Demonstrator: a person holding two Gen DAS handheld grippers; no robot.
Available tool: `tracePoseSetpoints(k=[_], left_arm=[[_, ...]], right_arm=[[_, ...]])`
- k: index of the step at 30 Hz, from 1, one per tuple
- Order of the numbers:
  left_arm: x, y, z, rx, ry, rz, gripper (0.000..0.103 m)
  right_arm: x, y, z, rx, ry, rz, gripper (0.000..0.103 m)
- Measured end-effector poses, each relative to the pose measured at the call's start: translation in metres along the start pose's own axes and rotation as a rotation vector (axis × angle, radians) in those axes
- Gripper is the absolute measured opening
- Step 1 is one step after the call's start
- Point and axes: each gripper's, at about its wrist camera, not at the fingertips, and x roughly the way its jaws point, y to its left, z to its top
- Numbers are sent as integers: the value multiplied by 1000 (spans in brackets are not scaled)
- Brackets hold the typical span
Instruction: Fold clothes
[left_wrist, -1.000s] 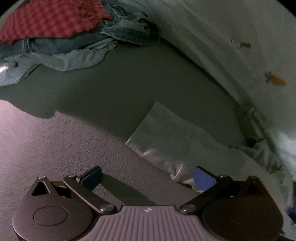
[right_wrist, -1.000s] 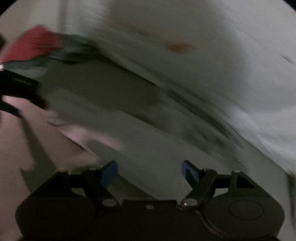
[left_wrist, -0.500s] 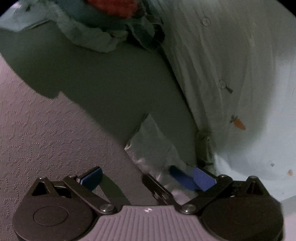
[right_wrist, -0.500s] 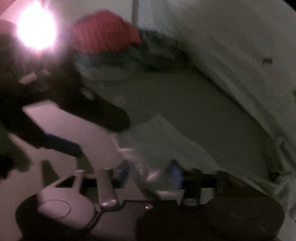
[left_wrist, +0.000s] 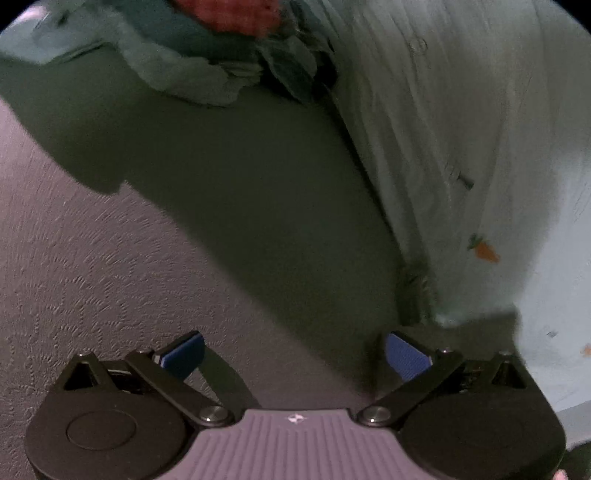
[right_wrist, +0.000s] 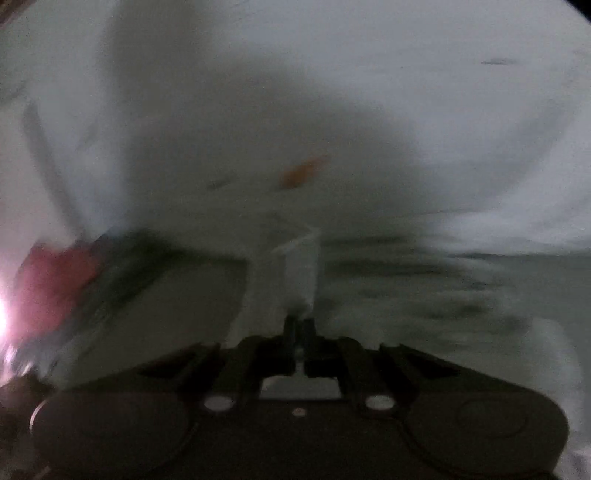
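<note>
A white shirt (left_wrist: 461, 129) printed with small carrots (left_wrist: 485, 251) lies along the right of the left wrist view. My left gripper (left_wrist: 293, 338) hovers open over the textured bedspread (left_wrist: 92, 277) just left of the shirt's edge, nothing between its blue pads (left_wrist: 406, 356). The right wrist view is blurred. There my right gripper (right_wrist: 299, 325) has its jaws closing to shut, pinching a strip of white shirt cloth (right_wrist: 295, 266) that rises from them. The rest of the shirt (right_wrist: 332, 92) fills that view behind.
A pile of clothes (left_wrist: 207, 74) lies at the far end of the bed, with a red checked cloth (left_wrist: 225, 13) on top of denim. The red cloth (right_wrist: 51, 280) shows blurred at the left of the right wrist view, beside a bright glare.
The white shirt corner that lay in front of my left gripper is gone from that spot. My right gripper went from open to shut on it and swung away. The left view has rolled.
</note>
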Motion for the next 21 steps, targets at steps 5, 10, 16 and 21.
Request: tracePoseSetpoints(k=[5,10,16,21], left_arm=[[18,-45,-12,160,-3,217,103],[40,-94,-25,248,79,193,103],[69,-183,-59,577,76,230,103],[131,-223,-102,871,176,362,103]], right_arm=[[-20,-112,-36,190,77,-232,21],[-27,-170,-63,386,100,-315,47],[-15,-155,-59,267,56,-316,54],[25,-144,-68,45,237,-355,85]])
